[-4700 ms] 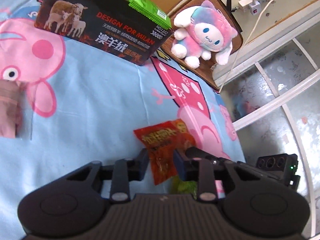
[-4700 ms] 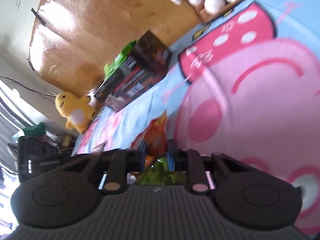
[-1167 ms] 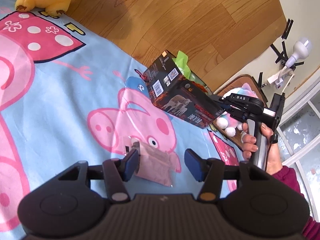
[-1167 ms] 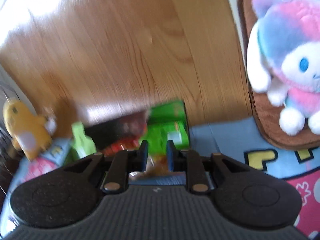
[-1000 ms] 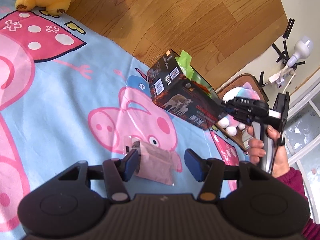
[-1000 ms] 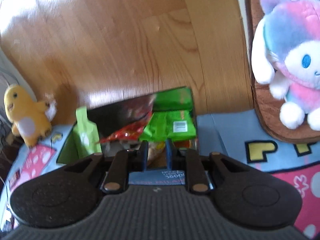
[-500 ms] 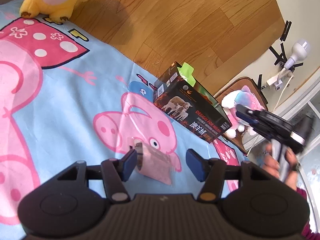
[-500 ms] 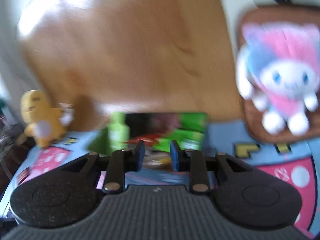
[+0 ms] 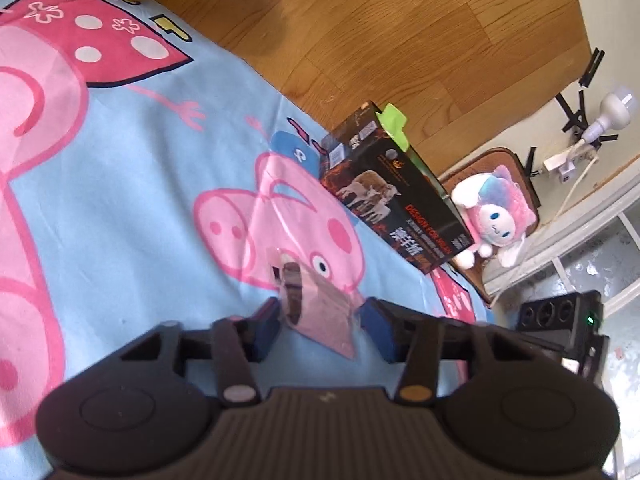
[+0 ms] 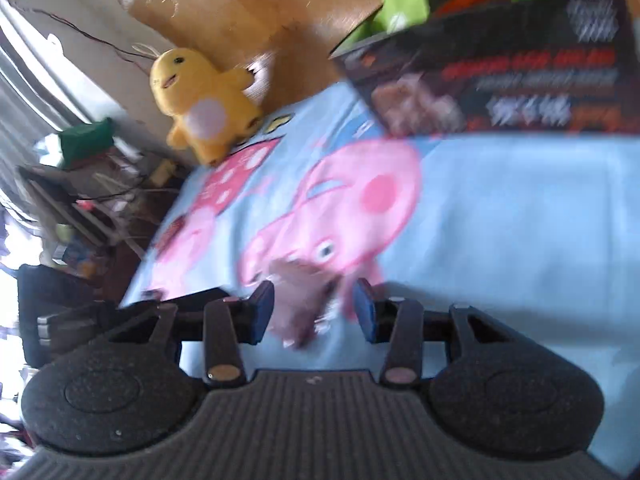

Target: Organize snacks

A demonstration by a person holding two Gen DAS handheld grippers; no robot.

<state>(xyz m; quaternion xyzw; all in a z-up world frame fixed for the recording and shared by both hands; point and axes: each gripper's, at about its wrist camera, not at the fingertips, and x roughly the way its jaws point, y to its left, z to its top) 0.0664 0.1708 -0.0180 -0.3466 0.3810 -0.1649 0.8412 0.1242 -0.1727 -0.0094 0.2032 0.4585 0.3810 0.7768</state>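
A pinkish-brown snack packet [image 9: 320, 308] lies on the blue cartoon-pig blanket [image 9: 132, 184]. My left gripper [image 9: 320, 330] is open with its jaws on either side of the packet. The right wrist view is blurred; there my right gripper [image 10: 310, 312] is open over the same packet [image 10: 298, 304]. A black box [image 9: 396, 208] with sheep pictures stands at the blanket's far edge with green snack packs [image 9: 394, 126] sticking out; it shows in the right wrist view too [image 10: 500, 72].
A yellow plush [image 10: 200, 100] sits at the blanket's far left corner. A pink and blue plush [image 9: 496, 220] lies on a brown cushion to the right of the box. Wooden floor [image 9: 400, 40] lies beyond. A black power strip [image 9: 560, 312] lies at the right.
My right gripper let go of the snacks in the box, opened, and swung down to the pinkish packet. My left gripper closed in a little around the packet.
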